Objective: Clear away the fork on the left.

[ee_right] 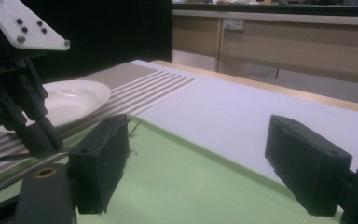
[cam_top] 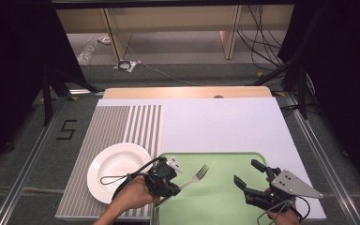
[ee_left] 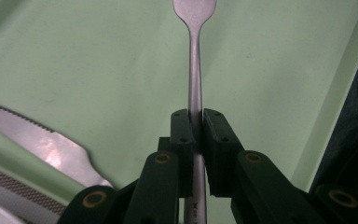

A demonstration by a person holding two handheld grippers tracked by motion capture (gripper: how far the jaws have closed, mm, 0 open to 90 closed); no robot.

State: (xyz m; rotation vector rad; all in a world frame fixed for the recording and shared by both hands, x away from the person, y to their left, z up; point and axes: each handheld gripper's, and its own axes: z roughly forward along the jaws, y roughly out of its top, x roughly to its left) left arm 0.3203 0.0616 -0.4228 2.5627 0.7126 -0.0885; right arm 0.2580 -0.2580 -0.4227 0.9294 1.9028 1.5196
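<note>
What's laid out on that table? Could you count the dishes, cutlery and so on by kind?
Plate: 1
Fork: 1
Knife: 1
Green tray: 1
Striped placemat: 1
Total: 5

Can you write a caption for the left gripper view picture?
Left gripper pinching a fork by its handle above a green tray.

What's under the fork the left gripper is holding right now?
The green tray lies beneath the fork, clamped by its handle in the left gripper. A knife lies off to one side. The jaws hide whatever is under the handle's end.
</note>
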